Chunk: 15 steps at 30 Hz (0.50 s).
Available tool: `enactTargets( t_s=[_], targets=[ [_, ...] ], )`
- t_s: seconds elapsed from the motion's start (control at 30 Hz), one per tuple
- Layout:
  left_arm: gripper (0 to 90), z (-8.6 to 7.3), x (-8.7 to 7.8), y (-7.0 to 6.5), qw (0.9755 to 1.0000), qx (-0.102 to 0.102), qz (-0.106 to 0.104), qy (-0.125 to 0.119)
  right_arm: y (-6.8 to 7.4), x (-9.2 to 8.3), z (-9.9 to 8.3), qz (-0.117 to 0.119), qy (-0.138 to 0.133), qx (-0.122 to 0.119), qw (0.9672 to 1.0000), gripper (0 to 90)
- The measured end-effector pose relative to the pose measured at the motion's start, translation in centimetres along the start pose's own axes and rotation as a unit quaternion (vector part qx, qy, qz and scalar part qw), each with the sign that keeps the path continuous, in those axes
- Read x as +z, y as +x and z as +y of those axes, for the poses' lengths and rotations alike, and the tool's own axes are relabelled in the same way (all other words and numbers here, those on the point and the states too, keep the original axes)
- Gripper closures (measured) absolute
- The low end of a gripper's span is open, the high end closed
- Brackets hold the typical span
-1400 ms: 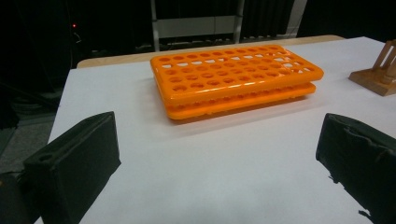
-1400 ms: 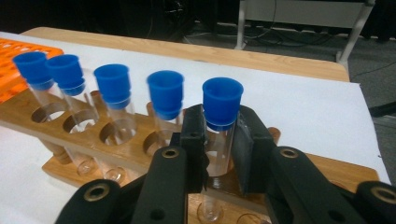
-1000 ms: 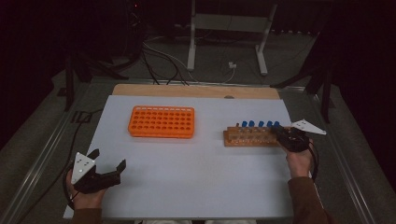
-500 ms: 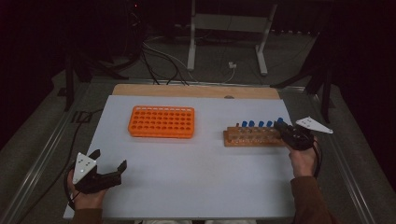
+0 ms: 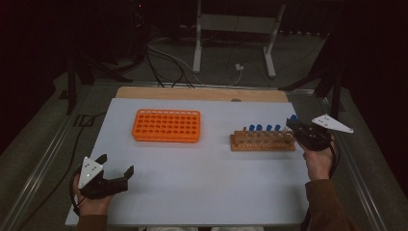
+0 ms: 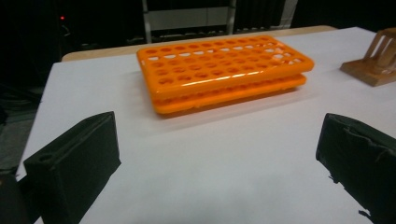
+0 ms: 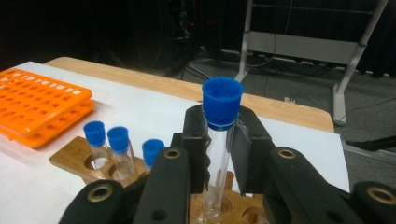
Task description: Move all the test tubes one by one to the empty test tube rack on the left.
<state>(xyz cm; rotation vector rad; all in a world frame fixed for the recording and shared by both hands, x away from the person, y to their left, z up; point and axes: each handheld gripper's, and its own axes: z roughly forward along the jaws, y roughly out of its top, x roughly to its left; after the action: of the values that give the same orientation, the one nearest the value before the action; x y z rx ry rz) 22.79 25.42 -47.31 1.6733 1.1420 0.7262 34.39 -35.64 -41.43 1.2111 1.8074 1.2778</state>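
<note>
Tube: we see a clear test tube (image 7: 218, 140) with a blue cap, upright, its bottom end just over a hole at the right end of the wooden rack (image 7: 70, 158).
Right gripper: our right gripper (image 7: 219, 144) is clamped on the tube below the cap, one black jaw on each side; in the high view it sits at the rack's right end (image 5: 294, 126).
Wooden rack: we count four more blue-capped tubes (image 5: 263, 129) standing in it in the high view.
Orange rack: the orange rack (image 5: 166, 125) lies well to the left, holes empty.
Left gripper: our left gripper (image 5: 118, 171) rests near the table's (image 5: 207, 178) front left corner, jaws apart, nothing between them.
</note>
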Motion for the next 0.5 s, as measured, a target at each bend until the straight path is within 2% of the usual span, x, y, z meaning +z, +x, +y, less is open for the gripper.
enactTargets(
  t_s=[0.13,0.2,0.37,0.5],
  targets=[
    [0.5,0.9,-0.3,-0.4,0.9997,-0.005,-0.016,-0.017,0.3,-0.4,0.4,0.011,-0.009,0.008,0.9999,77.2],
    [0.5,1.5,-0.3,-0.8,0.9994,-0.007,-0.024,-0.024,0.8,-0.5,0.5,0.018,-0.003,0.003,0.9998,77.2],
    [0.5,2.8,0.3,-1.9,0.9982,0.021,-0.04,-0.039,1.6,-0.4,0.6,0.029,0.005,-0.004,0.9996,77.2],
    [0.5,4.0,1.5,-2.8,0.9971,0.024,-0.058,-0.044,2.7,-0.3,0.7,0.044,0.007,-0.008,0.999,77.2]
  ],
)
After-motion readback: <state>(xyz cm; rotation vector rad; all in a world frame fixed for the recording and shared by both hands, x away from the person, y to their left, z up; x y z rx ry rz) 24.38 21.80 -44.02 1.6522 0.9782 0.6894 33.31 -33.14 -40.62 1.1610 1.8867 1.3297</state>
